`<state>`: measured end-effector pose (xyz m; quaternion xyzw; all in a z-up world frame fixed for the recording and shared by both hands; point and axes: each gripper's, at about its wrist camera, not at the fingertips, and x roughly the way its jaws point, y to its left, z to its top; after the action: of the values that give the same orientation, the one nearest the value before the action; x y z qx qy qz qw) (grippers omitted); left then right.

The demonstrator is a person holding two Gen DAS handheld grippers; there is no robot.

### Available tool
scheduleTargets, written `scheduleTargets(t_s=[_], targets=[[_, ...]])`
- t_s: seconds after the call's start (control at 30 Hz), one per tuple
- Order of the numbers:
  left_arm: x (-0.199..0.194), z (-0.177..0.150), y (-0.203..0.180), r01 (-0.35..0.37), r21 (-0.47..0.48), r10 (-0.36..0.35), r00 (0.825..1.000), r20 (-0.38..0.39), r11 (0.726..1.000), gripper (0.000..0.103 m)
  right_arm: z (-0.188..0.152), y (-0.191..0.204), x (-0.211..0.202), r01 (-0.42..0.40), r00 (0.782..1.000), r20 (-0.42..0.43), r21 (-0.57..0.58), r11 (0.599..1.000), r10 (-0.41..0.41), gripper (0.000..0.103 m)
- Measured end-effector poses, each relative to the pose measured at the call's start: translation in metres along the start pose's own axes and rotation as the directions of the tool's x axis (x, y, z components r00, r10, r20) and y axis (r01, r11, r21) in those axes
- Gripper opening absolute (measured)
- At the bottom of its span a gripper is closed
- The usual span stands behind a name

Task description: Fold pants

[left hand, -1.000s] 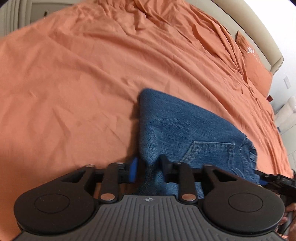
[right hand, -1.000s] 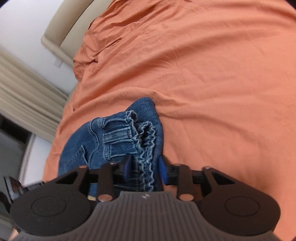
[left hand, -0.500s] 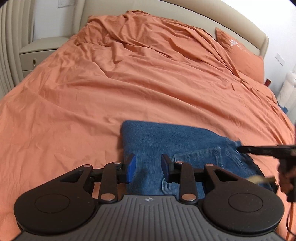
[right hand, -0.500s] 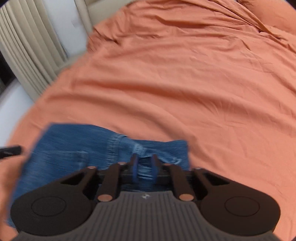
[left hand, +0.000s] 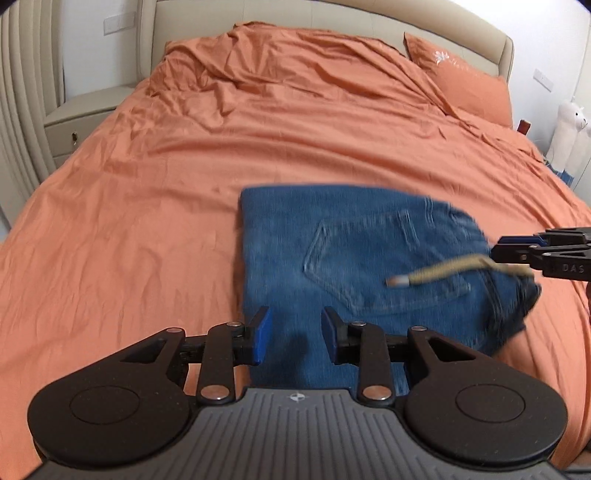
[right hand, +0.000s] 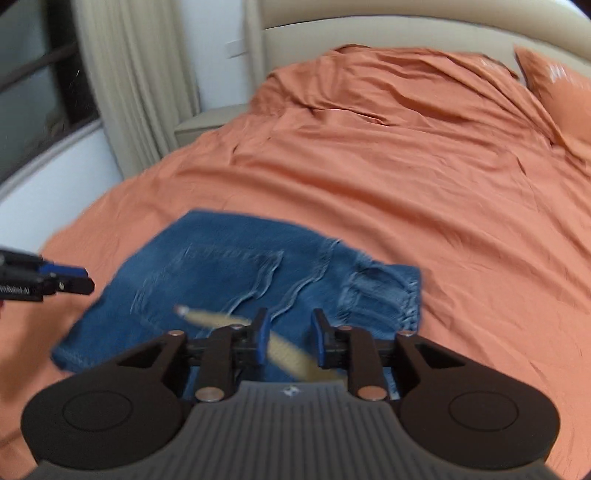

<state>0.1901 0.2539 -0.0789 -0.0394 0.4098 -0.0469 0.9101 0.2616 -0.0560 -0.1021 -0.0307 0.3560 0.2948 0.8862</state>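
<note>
The blue jeans lie folded into a compact rectangle on the orange bed sheet, back pocket up. My left gripper is open and empty, just above the jeans' near left edge. My right gripper is open above the jeans at their waistband end; a beige drawstring dangles between its fingers. The right gripper also shows at the right edge of the left wrist view, with the drawstring hanging from it. The left gripper's fingertips show at the left of the right wrist view.
An orange pillow lies at the beige headboard. A beige nightstand stands left of the bed. A white plush toy stands at the right. Curtains and a window are to the left.
Both grippers let go of the jeans and pulled back and up. The right gripper opened in the last half second. The jeans now lie flat on the bed.
</note>
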Motion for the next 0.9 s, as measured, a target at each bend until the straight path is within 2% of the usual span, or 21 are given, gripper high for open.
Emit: scheduleTargets(t_s=[0.03,0.1,0.17,0.33,0.4,0.5,0.67,0.73,0.77,0.83,0.9], targets=[[-0.001,-0.006,-0.001,0.006,0.000,-0.006,1.000,-0.006,1.000,0.036,-0.005,0.005,0.001,0.001,1.000,-0.008,-0.004,1.000,-0.001,0.032],[0.000,-0.017,-0.005,-0.008,0.008,0.009,1.000,-0.022,1.000,0.036,-0.014,0.008,0.011,0.011,0.999,-0.046,0.004,1.000,-0.010,0.031],[0.012,-0.025,-0.005,-0.059,0.011,0.059,0.996,-0.070,0.998,0.034,-0.025,0.008,0.020,0.025,0.997,-0.072,0.001,1.000,-0.025,0.031],[0.035,-0.043,0.002,-0.088,0.027,0.092,0.982,-0.165,0.996,0.033,-0.042,0.012,0.031,0.046,0.993,-0.103,-0.057,0.997,-0.052,0.031],[0.036,-0.047,0.002,-0.093,0.043,0.099,0.978,-0.182,0.995,0.034,-0.049,0.005,0.037,0.036,0.993,-0.110,-0.041,0.998,-0.041,0.030],[0.033,-0.047,0.000,-0.103,0.067,0.115,0.971,-0.212,0.992,0.034,-0.047,0.005,0.038,0.038,0.992,-0.122,-0.033,0.999,-0.042,0.030],[0.025,-0.060,0.002,-0.099,0.041,0.106,0.965,-0.240,0.994,0.034,-0.040,0.008,0.034,0.040,0.990,-0.134,-0.044,0.998,-0.046,0.031],[0.016,-0.062,-0.001,-0.095,0.057,0.106,0.960,-0.260,0.994,0.034,-0.038,0.009,0.023,0.031,0.991,-0.129,-0.054,0.998,-0.038,0.034],[0.011,-0.060,-0.003,-0.099,0.076,0.116,0.958,-0.263,0.992,0.034,-0.037,0.009,0.015,0.017,0.993,-0.117,-0.054,0.998,-0.024,0.039],[-0.003,-0.052,-0.007,-0.102,0.096,0.121,0.969,-0.217,0.990,0.034,-0.033,0.006,-0.005,0.000,0.997,-0.071,-0.054,0.999,-0.003,0.049],[-0.013,-0.039,-0.009,-0.084,0.071,0.094,0.984,-0.150,0.994,0.034,-0.028,0.000,-0.019,0.012,1.000,-0.027,-0.038,0.999,-0.013,0.048]])
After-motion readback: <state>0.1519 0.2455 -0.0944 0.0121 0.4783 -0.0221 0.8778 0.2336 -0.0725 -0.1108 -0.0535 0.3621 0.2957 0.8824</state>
